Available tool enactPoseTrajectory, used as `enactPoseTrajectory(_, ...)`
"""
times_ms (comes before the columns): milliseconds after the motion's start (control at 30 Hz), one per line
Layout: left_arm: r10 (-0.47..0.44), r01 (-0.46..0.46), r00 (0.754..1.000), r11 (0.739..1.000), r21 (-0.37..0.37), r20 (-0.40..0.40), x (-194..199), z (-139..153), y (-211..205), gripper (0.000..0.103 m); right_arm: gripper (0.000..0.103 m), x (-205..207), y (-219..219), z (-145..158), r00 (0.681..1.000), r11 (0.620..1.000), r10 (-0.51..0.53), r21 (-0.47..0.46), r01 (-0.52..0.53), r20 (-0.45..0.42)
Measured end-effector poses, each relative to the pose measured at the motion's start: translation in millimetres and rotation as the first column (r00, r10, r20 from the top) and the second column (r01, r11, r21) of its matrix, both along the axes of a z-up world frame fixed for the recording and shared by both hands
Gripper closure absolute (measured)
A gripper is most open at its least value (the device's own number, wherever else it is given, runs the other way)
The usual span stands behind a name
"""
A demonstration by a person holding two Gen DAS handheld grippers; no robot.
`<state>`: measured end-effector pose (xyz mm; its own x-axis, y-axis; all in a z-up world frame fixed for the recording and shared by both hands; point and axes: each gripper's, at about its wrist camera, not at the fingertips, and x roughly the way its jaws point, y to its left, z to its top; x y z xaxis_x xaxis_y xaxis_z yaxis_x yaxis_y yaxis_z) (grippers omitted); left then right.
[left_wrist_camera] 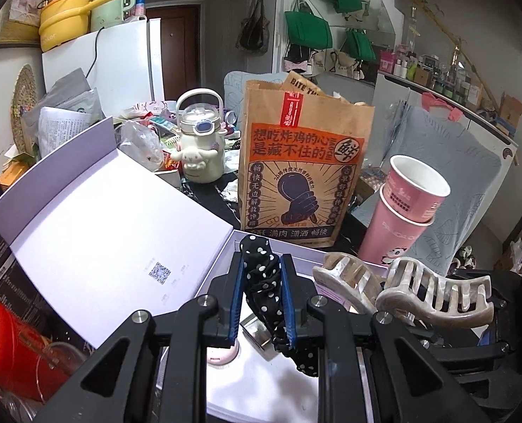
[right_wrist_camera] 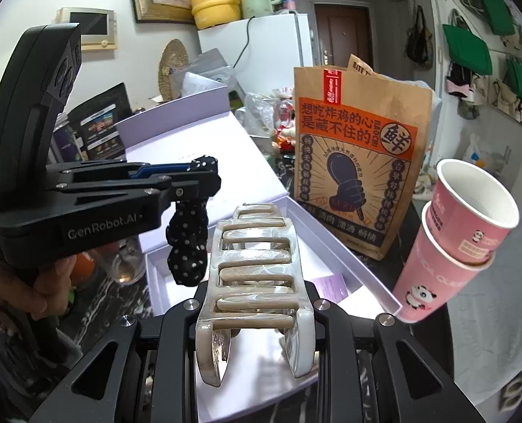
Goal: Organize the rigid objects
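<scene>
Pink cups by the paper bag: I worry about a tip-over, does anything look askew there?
Yes. The upper pink cup sits crooked in the lower cup, rim tipped sideways, and the whole stack leans beside the open box.

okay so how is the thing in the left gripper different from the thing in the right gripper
The left gripper pinches a black polka-dot scrunchie, soft fabric that droops. The right gripper clamps a beige marbled claw clip, rigid, toothed and bulkier. Both are hair accessories held above the open lavender box.
</scene>
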<state>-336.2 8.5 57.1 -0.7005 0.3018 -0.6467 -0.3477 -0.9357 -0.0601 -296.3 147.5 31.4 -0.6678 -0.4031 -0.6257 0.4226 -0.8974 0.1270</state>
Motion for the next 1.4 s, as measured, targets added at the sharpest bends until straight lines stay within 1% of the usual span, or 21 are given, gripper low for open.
enactPoseTrajectory(233,-0.001,0.001,1.000,1.000,-0.024,0.009,-23.3,-13.7,0.9,0.084,0.077,-24.6,-3.0,-12.7,1.000,1.000,-0.023,0.013,0.022,0.012)
enactPoseTrajectory(300,-0.019,0.019,1.000,1.000,-0.007,0.015,-29.6,-19.7,-0.1,0.084,0.077,-32.0,-4.1,-17.4,0.999,0.999,-0.027,0.018,0.027,0.022)
enactPoseTrajectory(400,-0.028,0.028,0.999,1.000,-0.004,0.028,-37.0,-27.8,0.6,0.084,0.077,-43.1,-6.0,-25.2,0.999,0.999,-0.029,0.032,0.028,0.037)
enactPoseTrajectory(567,-0.045,0.044,0.997,0.999,0.028,0.066,-51.8,-42.9,1.0,0.084,0.077,-57.6,-9.2,-37.9,0.998,0.998,-0.027,0.049,0.024,0.058)
enactPoseTrajectory(700,-0.046,0.046,0.995,0.999,0.003,0.088,-60.1,-54.3,5.4,0.084,0.077,-67.8,-11.2,-47.1,0.997,0.998,-0.025,0.054,0.021,0.073)
enactPoseTrajectory(833,-0.046,0.047,0.993,0.999,-0.005,0.110,-65.6,-63.5,7.4,0.084,0.077,-75.3,-12.6,-55.4,0.996,0.998,-0.024,0.063,0.019,0.088)
enactPoseTrajectory(1067,-0.031,0.036,0.992,0.999,-0.039,0.121,-71.3,-73.2,10.1,0.084,0.077,-82.5,-15.3,-67.0,0.993,0.997,-0.031,0.080,0.022,0.116)
enactPoseTrajectory(1333,-0.012,0.018,0.989,0.999,-0.042,0.147,-76.0,-82.2,8.9,0.084,0.077,-87.5,-11.0,-75.1,0.988,0.996,-0.048,0.079,0.036,0.144)
enactPoseTrajectory(1400,0.007,0.004,0.989,0.997,-0.073,0.147,-78.0,-84.5,9.1,0.084,0.077,-88.5,-10.4,-77.1,0.987,0.996,-0.051,0.085,0.038,0.150)
